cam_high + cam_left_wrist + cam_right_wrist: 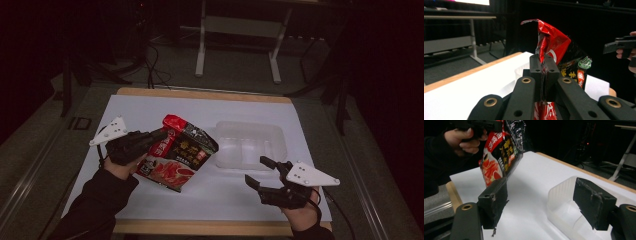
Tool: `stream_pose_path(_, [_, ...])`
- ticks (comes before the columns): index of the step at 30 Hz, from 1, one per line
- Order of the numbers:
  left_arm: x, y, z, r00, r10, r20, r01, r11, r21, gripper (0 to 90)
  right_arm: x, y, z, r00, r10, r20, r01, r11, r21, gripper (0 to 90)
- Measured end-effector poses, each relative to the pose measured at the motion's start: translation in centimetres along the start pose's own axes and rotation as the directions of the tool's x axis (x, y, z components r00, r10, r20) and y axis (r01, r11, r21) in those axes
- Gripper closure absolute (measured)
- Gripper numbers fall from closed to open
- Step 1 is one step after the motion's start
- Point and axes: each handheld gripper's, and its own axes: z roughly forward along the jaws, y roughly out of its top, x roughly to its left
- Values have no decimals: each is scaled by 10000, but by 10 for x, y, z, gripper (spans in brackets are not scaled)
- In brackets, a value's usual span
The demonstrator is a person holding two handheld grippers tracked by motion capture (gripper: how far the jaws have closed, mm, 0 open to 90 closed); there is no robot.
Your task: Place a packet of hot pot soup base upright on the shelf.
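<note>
Clamping the red-and-black snack bag [181, 152] by its crumpled top edge, the left gripper [544, 72] had its fingers [536, 75] pressed together on the foil and held the bag tilted above the white desk [150, 107], left of the clear plastic container [248, 143]. The right gripper [261, 172] hovered near the desk's front edge just before the container, its fingers [494, 200] well apart with nothing between them, pointing towards the bag.
</note>
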Motion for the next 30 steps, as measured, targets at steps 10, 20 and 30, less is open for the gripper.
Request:
stream_pose_path(10, [-6,-3,4,9973,-733,57,734,9879,-1369,885,4,25,17,9997,-263,-26,262,9994,-217,295])
stream_pose_path(20, [-12,-10,14,9937,-984,536,1055,9827,-1522,885,4,43,41,9999,-88,-82,85,9992,-387,273])
stream_pose_path(30, [-25,-17,26,9844,-1234,1254,1443,9739,-1750,884,6,47,65,9972,283,-688,-292,9995,-124,321])
